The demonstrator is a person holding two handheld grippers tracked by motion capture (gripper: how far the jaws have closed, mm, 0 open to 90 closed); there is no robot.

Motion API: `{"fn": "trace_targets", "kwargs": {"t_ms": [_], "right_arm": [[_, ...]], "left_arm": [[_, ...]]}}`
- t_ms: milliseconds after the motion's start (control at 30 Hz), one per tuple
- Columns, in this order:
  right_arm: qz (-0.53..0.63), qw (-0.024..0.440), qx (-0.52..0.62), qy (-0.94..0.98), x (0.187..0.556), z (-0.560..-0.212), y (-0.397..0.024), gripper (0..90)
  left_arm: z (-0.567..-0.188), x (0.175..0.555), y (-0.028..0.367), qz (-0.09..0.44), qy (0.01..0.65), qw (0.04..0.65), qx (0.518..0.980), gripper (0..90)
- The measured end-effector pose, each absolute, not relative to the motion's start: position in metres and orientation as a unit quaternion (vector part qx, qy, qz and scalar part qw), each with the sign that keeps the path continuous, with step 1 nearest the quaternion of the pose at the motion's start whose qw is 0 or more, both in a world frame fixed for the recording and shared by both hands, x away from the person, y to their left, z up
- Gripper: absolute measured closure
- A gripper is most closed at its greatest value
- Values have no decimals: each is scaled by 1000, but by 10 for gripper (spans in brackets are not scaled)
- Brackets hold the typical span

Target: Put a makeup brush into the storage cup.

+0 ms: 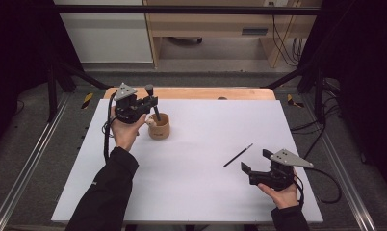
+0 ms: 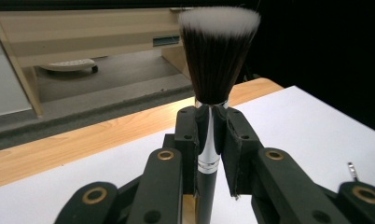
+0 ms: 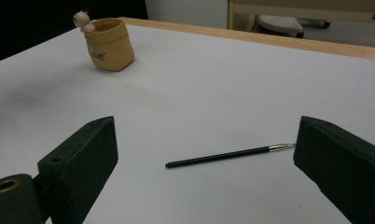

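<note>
Gripping a makeup brush upright, left hand-held gripper hovers over cup.

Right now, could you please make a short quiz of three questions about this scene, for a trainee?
1. True or false: the left gripper is shut on the makeup brush, bristles pointing up.
2. Which thing lies on the white table ahead of the right gripper? A) thin black brush B) spoon C) sponge
3. In the high view, where does the brush's lower end stand relative to the tan cup?

Key
1. True; the pads clamp its handle.
2. A, the thin black brush, lying flat between the open jaws' line of sight, untouched.
3. At the cup's mouth; how deep inside it reaches cannot be told.
</note>
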State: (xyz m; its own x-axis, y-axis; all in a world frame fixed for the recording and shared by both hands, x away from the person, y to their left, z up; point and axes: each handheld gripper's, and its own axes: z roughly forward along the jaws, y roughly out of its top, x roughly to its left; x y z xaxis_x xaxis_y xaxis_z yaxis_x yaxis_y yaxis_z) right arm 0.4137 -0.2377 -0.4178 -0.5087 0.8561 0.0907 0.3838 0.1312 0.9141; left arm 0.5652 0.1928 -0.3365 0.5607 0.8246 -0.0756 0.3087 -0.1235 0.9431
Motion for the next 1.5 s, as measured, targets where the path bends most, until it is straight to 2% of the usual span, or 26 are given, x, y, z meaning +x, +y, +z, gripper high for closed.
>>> {"fn": "trace_targets", "kwargs": {"t_ms": [600, 1500], "right_arm": [[494, 237, 438, 713, 414, -418, -236, 67], [492, 235, 435, 716, 415, -419, -235, 67]], "left_arm": [[-362, 583, 196, 245, 424, 502, 713, 771], [-394, 585, 187, 227, 426, 482, 731, 770]]}}
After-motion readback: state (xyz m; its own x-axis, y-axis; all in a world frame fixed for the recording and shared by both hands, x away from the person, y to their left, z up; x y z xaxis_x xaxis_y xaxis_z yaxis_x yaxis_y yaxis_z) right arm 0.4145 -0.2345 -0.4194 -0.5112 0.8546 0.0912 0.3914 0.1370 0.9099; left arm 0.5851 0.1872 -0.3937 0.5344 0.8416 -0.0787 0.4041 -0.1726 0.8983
